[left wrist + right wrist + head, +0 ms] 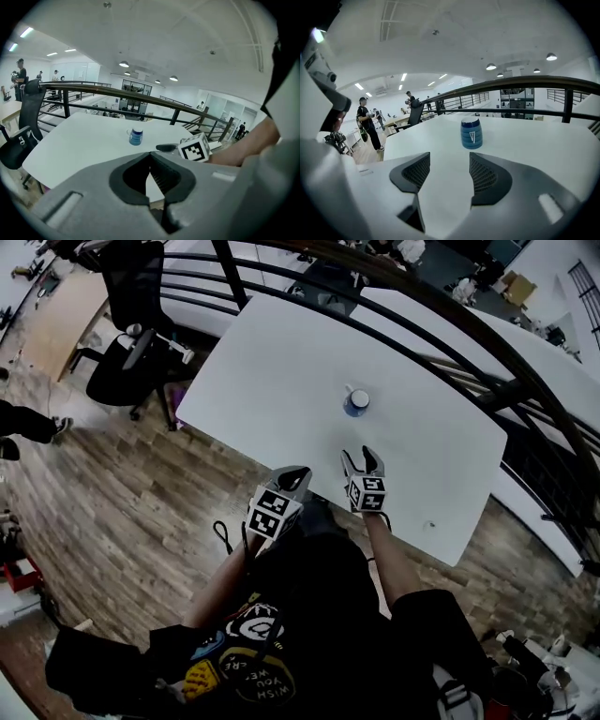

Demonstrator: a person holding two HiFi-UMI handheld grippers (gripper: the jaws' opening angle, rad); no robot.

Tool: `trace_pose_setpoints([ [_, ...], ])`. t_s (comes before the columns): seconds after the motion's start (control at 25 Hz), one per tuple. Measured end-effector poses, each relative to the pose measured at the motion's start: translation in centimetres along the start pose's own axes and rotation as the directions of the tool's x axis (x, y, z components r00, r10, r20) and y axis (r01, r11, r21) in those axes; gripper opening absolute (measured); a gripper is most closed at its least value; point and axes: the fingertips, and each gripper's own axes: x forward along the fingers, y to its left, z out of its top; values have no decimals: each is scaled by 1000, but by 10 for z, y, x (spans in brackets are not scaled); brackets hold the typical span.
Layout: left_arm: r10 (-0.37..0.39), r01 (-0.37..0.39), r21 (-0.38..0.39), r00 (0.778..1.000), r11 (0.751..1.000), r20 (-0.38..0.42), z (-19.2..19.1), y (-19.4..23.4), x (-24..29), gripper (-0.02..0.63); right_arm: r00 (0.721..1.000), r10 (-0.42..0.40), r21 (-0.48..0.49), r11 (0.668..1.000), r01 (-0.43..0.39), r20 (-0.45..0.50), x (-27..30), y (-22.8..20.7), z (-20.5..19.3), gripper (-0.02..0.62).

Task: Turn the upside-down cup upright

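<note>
A blue cup point(356, 403) stands upside down on the white table point(281, 371), its pale base on top. The right gripper view has the cup point(471, 133) straight ahead, a short way beyond the jaws. My right gripper point(362, 457) is over the table's near part, open, with nothing between its fingers. My left gripper point(302, 472) hangs at the table's near edge, shut and empty. From the left gripper view the cup point(136, 136) is ahead and the right gripper point(165, 147) lies to its right.
A black office chair point(131, 343) stands left of the table. A dark curved railing point(487, 362) runs along the table's far side. Wood floor lies on the near side. People stand far off in the room.
</note>
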Motion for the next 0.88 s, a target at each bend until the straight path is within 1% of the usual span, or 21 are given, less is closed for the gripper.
trace_pose_setpoints([
  [0.04,9,-9,-3,1000,1000,-13,4,8,5,6,1000,9,-2,1000,-9,4,19,-7,11,261],
  [0.12,22,-22,-10,999,1000,-29,10,24,16,6,1000,21,-39,999,-21,3,58,-23,28,289],
  [0.2,36,-36,-23,999,999,-36,12,36,25,6,1000,2,-72,997,-3,-14,92,-45,34,325],
  [0.28,53,-54,-35,998,998,-40,14,43,33,6,999,-34,-65,997,33,-17,117,-70,40,385],
  [0.32,63,-64,-41,997,997,-43,14,47,35,6,999,-37,-71,997,36,-14,127,-79,44,402],
  [0.4,77,-80,-52,996,995,-55,14,53,39,6,999,8,-137,990,-12,-35,145,-82,44,426],
  [0.48,79,-84,-59,994,995,-72,13,58,43,6,995,67,-200,976,-82,-80,161,-76,39,436],
  [0.56,70,-75,-55,993,996,-90,12,61,51,6,991,91,-202,973,-110,-101,173,-76,38,446],
  [0.64,51,-56,-44,993,997,-108,10,65,62,6,991,72,-207,974,-95,-114,180,-76,36,448],
  [0.76,11,-14,-16,990,1000,-143,11,71,77,6,990,60,-268,959,-93,-127,185,-68,32,448],
  [0.88,-22,26,21,988,999,-152,24,79,90,6,990,37,-315,946,-78,-135,191,-69,37,413],
])
